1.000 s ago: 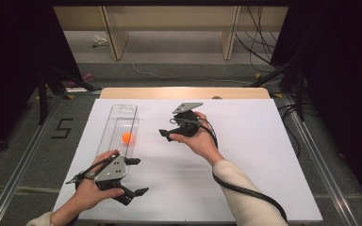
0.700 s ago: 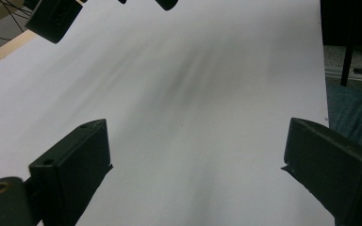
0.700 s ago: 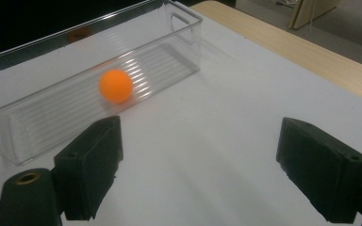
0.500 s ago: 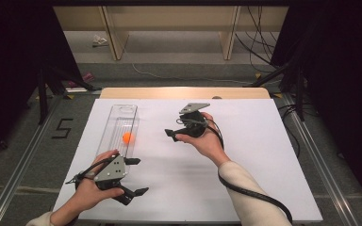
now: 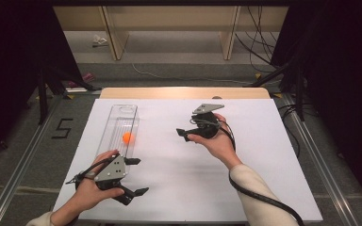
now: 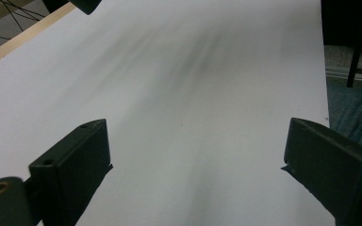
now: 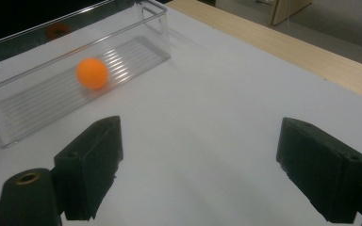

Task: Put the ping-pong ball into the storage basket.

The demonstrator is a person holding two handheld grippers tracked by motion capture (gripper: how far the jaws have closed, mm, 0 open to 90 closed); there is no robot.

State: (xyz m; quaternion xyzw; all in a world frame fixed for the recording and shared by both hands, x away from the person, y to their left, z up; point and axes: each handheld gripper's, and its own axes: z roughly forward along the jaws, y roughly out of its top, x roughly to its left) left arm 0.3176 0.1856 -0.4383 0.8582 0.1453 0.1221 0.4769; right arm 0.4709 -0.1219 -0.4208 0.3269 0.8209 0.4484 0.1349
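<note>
Ball (image 5: 127, 137) sits orange and alone inside the clear tray (image 5: 116, 121), left of centre in the high view, roughly halfway along the ribbed floor. In the right gripper view it shows at upper left (image 7: 92, 73), behind the tray's near wall.

Right gripper (image 5: 187, 134) hangs over the white table (image 5: 264, 160) at mid-frame, jaws spread wide and holding nothing, pointed toward the tray. Left gripper (image 5: 135, 176) is low at the bottom left of the high view, just beside the tray's near end, jaws likewise parted and empty; its own view looks across bare table.

That ball looks like a light, hollow, hard-shelled thing: smooth, round, ready to roll or squirt out of a pinch. Best bet, I'd say, is to come down from above, between the tray's walls, and close across its widest part, gently and squarely. The tray itself seems thin, stiff plastic, light enough to skid if a jaw knocks its wall.
</note>
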